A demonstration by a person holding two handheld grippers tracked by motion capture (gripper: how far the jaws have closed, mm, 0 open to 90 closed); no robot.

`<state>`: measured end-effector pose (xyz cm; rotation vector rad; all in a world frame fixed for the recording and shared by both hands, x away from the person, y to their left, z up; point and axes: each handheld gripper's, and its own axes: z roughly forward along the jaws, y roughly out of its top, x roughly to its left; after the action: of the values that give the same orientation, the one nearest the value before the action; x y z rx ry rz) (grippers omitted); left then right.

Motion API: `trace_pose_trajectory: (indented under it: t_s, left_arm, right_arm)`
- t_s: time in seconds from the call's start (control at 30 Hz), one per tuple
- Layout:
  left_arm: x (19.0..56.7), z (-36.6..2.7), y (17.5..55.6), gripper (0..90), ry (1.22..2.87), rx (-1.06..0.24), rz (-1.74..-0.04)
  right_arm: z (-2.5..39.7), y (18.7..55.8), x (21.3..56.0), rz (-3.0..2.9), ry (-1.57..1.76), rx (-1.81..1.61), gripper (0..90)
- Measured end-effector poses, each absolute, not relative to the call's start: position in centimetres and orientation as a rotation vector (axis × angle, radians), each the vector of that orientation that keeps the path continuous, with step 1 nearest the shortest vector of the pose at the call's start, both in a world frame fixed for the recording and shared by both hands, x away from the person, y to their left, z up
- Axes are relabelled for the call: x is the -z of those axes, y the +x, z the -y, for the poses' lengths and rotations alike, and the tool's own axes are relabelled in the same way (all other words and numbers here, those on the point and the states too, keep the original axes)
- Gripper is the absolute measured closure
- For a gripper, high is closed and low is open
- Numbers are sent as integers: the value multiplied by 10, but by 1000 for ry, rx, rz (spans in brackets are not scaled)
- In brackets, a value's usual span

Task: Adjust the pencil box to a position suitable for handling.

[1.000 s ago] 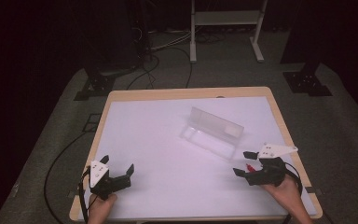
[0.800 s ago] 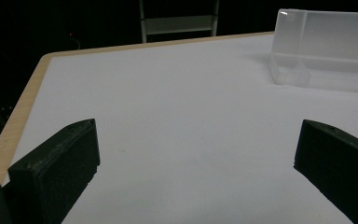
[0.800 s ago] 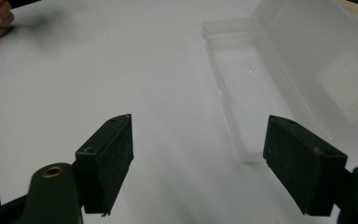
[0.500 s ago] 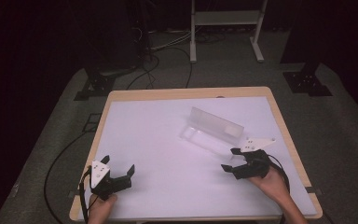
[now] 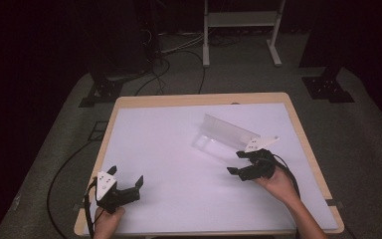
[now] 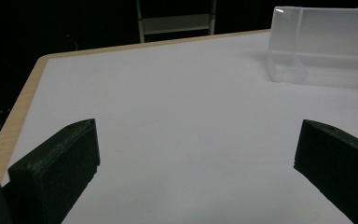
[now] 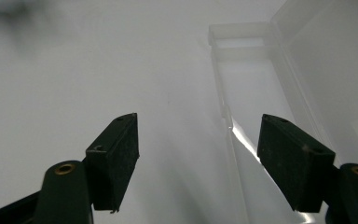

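A clear plastic box point(image 5: 222, 135) with its lid raised lies on the white table top point(image 5: 169, 149), right of the middle. My right gripper point(image 5: 236, 163) is open just in front of the box's right end, apart from it. In the right gripper view the box point(image 7: 256, 79) stretches away ahead, and its near rim runs between the open jaws of the right gripper point(image 7: 198, 140), closer to the right one. Near the table's front left corner my left gripper point(image 5: 127, 177) stands open and holds nothing. From the left gripper point(image 6: 191, 154) the box point(image 6: 321, 46) shows far off at the upper right.
The table's wooden rim point(image 5: 199, 99) frames the white top. Beyond the far edge stand a white metal rack point(image 5: 241, 30) and black stand bases point(image 5: 327, 88) on the grey floor. Cables point(image 5: 174, 55) run across the floor at the left.
My right gripper has moved left and forward, from near the table's right edge up to the box's front. The left gripper and the box have stayed where they were.
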<state>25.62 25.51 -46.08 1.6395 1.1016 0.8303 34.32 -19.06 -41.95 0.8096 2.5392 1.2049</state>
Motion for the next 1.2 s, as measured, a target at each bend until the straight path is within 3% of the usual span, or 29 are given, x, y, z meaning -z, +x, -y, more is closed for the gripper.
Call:
trace_pose_trajectory:
  t_s: [0.9, 1.2]
  left_arm:
    - [461, -255, 257, 0, 1645, -828, -1103]
    - [461, -255, 257, 0, 1646, -827, -1102]
  right_arm:
    - [158, 378, 432, -2586, 809, -1109, 402]
    - [156, 386, 440, -2607, 817, -1073, 540]
